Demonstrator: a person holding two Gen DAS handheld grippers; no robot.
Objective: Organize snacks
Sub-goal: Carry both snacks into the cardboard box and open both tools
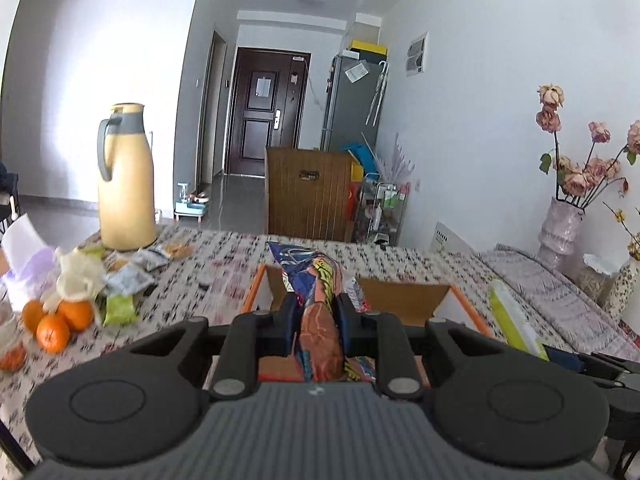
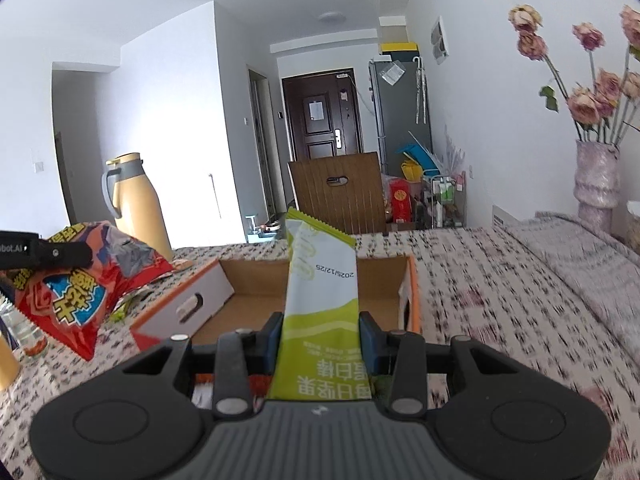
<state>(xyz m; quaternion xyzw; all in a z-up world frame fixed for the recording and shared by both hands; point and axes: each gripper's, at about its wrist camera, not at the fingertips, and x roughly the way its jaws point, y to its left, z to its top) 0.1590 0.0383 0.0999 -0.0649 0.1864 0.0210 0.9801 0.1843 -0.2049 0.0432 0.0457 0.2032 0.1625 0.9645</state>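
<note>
Left gripper point(image 1: 318, 322), angled slightly downward, clamps a red-and-blue snack bag point(image 1: 320, 332) above the open cardboard box point(image 1: 404, 294). Right gripper point(image 2: 320, 338), likewise tilted, grips a green-and-white bar packet point(image 2: 320, 292) over that box.

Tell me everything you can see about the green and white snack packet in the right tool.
The packet is a long, flat foil-like sachet, white in the middle, lime green at both ends, with a crimped top edge. A printed date and green Chinese characters appear upside down. It points forward and up, slightly tilted, clamped near its lower part between the blue pads of the right tool. It hangs above the open cardboard box and touches nothing else. The left wrist view shows it edge-on.
</note>
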